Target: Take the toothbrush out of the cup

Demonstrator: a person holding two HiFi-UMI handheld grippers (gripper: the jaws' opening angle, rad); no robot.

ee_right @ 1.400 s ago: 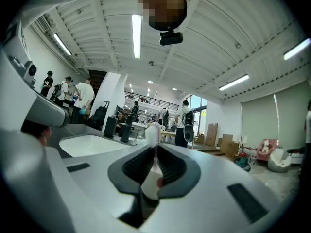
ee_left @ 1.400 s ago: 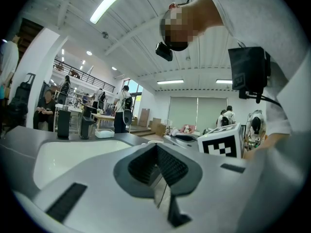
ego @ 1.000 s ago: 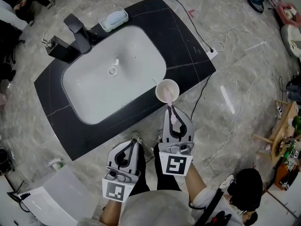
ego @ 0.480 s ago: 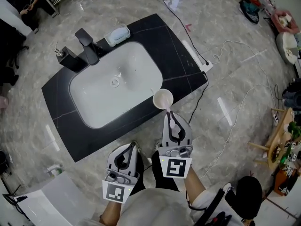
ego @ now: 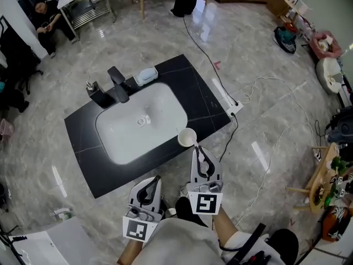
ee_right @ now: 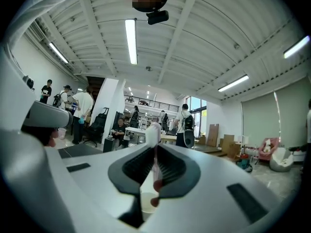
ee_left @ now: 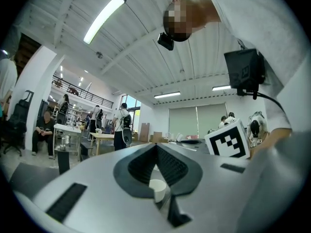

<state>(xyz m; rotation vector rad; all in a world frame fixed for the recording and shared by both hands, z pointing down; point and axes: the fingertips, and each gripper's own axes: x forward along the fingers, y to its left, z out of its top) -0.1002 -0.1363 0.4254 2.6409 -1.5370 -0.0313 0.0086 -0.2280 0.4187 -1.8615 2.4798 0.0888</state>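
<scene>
A white cup (ego: pixel 187 137) stands on the front edge of the black counter (ego: pixel 88 148), beside the white basin (ego: pixel 132 131). My right gripper (ego: pixel 197 148) hovers just in front of the cup, shut on the toothbrush (ego: pixel 202 158). In the right gripper view the toothbrush (ee_right: pixel 153 132) stands upright between the jaws of the right gripper (ee_right: pixel 154 149), white head up, and its pink lower end hangs over the mouth of the cup (ee_right: pixel 146 200). My left gripper (ego: pixel 157 179) is lower left of it, shut and empty. In the left gripper view the left gripper (ee_left: pixel 156 145) has its tips together, with the cup (ee_left: pixel 158 188) below.
A black faucet (ego: pixel 117 83), a black dispenser (ego: pixel 98 95) and a soap dish (ego: pixel 146 75) stand at the counter's back. A white cable and power strip (ego: pixel 229 108) lie on the floor to the right. People and tables fill the room behind.
Both grippers have risen and the sink looks smaller and farther away. The right gripper has carried the toothbrush up and back from the cup, which stays on the counter.
</scene>
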